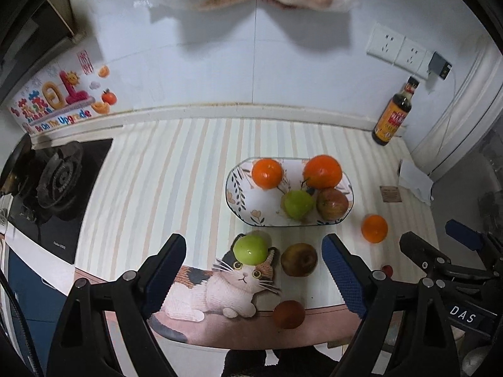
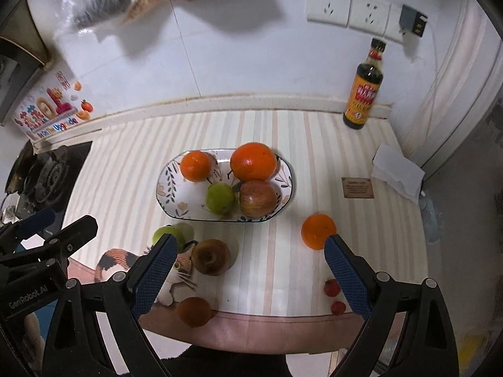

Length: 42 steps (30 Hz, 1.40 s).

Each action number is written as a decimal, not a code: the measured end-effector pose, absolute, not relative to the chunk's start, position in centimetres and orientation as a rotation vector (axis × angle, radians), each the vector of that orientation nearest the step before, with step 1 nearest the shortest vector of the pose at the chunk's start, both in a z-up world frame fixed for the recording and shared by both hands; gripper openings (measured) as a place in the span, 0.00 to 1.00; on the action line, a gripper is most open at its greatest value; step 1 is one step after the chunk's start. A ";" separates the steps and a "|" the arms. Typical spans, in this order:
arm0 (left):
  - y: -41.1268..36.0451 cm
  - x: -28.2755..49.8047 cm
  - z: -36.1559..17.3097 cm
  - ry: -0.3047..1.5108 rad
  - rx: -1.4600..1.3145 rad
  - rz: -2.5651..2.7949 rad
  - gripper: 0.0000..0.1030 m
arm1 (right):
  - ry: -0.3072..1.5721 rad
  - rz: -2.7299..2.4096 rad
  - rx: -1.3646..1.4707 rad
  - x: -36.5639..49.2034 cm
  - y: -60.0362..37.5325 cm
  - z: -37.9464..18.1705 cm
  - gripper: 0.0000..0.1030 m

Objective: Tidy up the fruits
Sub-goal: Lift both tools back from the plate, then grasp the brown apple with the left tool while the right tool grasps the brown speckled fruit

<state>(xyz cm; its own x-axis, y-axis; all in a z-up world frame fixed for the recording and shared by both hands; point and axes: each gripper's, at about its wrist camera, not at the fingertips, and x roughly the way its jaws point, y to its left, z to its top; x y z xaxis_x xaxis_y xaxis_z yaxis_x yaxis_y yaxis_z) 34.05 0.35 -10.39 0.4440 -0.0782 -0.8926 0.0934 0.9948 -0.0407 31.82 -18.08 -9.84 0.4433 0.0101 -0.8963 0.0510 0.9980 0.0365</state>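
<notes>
A floral oval plate [image 1: 239, 185] [image 2: 166, 185] holds two oranges [image 1: 267, 173] [image 1: 323, 171], a green pear [image 1: 298, 203] and a red apple [image 1: 332, 203]. On the counter in front lie a green apple [image 1: 251, 249] [image 2: 165, 234], a brownish apple [image 1: 298, 259] [image 2: 210, 256], a dark red fruit [image 1: 288, 314] [image 2: 195, 311] near the edge, and an orange [image 1: 374, 228] [image 2: 318, 231] to the right. My left gripper [image 1: 254, 278] is open and empty, jaws either side of the green and brownish apples. My right gripper [image 2: 250, 275] is open and empty, near the loose orange.
A soy sauce bottle [image 1: 394, 116] [image 2: 364, 91] stands at the back right by the wall. A gas hob [image 1: 56, 185] is at left. A cat-print mat [image 1: 226, 289] lies at the front edge. Two small red fruits [image 2: 333, 295] and a folded tissue [image 2: 397, 172] lie at right.
</notes>
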 end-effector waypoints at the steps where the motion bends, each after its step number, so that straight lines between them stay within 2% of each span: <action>1: 0.4 33.8 -9.9 1.096 0.014 -0.106 0.86 | 1.103 -0.026 0.062 31.4 -18.1 -9.4 0.94; 13: 0.1 31.4 -7.6 1.014 0.040 -0.088 0.86 | 1.012 -0.030 0.050 28.1 -17.8 -5.1 0.94; 24: 0.0 31.6 -8.7 1.024 0.049 -0.051 0.86 | 1.038 -0.025 0.091 28.2 -18.5 -6.1 0.94; 31: 0.1 32.5 -11.5 1.077 0.073 -0.016 0.86 | 1.164 0.014 0.164 29.5 -18.8 -10.8 0.94; 34: 0.6 33.1 -13.7 1.129 0.081 0.009 0.94 | 1.264 0.042 0.188 30.3 -18.4 -14.7 0.94; 42: 3.7 33.6 -21.8 1.331 0.077 0.100 0.94 | 1.551 0.152 0.235 31.5 -15.4 -26.4 0.94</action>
<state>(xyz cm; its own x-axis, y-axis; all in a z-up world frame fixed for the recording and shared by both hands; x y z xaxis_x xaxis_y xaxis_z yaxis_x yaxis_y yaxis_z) 33.64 3.71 -21.77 0.2338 0.1166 -0.9653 -0.0283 0.9932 0.1131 31.48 -15.38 -26.38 0.0173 0.2436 -0.9697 0.0510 0.9684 0.2441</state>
